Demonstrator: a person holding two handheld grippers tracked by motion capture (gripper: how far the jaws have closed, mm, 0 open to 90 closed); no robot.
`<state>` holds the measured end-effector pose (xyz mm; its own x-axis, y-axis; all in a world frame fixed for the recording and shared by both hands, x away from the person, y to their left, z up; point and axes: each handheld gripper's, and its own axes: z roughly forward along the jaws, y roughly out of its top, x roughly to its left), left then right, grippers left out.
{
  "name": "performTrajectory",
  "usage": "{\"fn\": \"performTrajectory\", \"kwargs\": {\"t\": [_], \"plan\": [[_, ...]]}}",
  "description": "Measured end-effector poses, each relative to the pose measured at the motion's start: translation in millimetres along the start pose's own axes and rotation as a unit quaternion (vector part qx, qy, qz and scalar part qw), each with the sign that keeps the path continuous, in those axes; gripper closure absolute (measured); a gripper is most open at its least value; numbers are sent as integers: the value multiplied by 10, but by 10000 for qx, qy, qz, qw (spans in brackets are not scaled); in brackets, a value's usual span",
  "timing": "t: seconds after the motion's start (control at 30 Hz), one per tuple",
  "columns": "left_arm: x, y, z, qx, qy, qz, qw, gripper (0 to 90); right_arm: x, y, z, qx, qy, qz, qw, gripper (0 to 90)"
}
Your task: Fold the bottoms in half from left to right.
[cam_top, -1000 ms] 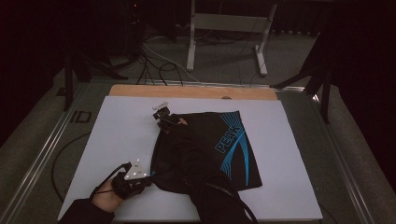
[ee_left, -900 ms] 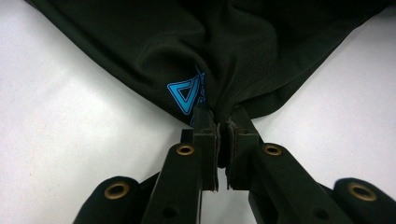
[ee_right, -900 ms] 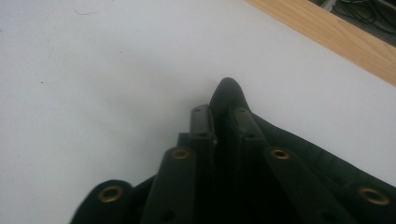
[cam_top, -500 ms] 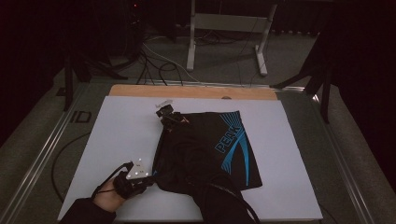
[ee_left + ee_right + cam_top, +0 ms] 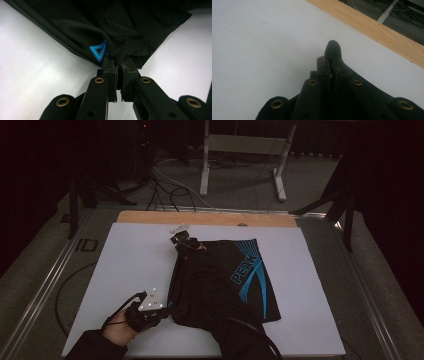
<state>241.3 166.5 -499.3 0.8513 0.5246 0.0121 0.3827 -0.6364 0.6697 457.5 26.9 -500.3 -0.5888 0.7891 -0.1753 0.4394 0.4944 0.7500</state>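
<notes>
A black garment (image 5: 225, 280) with a blue PEAK print lies spread on the white table (image 5: 125, 265). At its near left corner my left gripper (image 5: 167, 309) is shut on the cloth. In the left gripper view the jaws (image 5: 119, 67) pinch a bunched fold of the garment (image 5: 100, 25) beside a blue triangle mark. My right gripper (image 5: 179, 240) holds the far left corner, with the forearm reaching over the garment. The right gripper view has the jaws (image 5: 332, 62) shut on a small tab of black cloth (image 5: 333, 48) just above the table (image 5: 262, 37).
A wooden strip (image 5: 205, 218) runs along the table's far edge, also seen as the wooden strip (image 5: 374, 27) ahead of the right jaws. Beyond it stand a metal frame (image 5: 240, 150) and cables (image 5: 170, 185) on the floor. Rails (image 5: 45, 285) flank the table.
My right gripper has risen slightly with the garment's far corner in it. The left gripper and the rest of the garment have kept still.
</notes>
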Motion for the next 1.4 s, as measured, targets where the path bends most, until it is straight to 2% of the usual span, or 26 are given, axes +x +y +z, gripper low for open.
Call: {"fn": "performTrajectory", "kwargs": {"t": [0.13,0.6,0.83,1.4], "plan": [[-26,46,-8,3,-19,50,10000,866,-40,0,-53,-43,3,77,10000,862],[-131,241,24,19,-101,278,9996,866,-207,-51,-241,-134,-43,119,9998,863],[-162,299,40,-9,-121,315,9994,866,-285,-76,-293,-167,-90,217,9996,864],[-239,537,51,-32,-177,549,9983,866,-516,-65,-507,-242,-176,211,9993,864]]}}
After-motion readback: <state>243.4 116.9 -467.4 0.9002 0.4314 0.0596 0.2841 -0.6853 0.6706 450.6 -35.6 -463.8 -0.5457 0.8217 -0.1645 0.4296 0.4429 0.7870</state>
